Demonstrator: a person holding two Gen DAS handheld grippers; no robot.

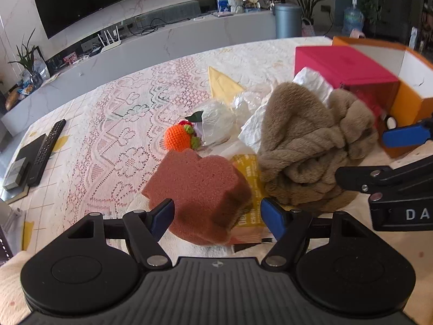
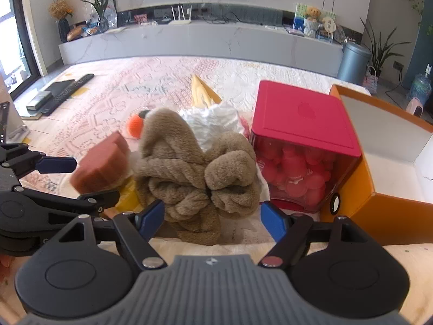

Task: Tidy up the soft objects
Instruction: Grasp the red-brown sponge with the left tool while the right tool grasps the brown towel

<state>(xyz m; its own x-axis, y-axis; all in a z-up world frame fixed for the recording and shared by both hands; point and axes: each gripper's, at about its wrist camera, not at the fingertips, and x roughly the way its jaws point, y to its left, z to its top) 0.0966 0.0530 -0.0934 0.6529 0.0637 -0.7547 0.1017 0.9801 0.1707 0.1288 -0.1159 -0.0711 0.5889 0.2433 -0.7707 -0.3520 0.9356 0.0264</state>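
On the lace tablecloth, the left gripper is wide open around the brown sponge block without squeezing it, and the right gripper is wide open around the fuzzy brown blanket, which sits just beside the red box.

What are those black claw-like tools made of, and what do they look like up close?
Each is black, apparently plastic. The left gripper and right gripper both have two blue fingertip pads, angular arms with silver rivets, two round discs and a ribbed grey centre bearing a small logo. White letters "DA" mark one side.
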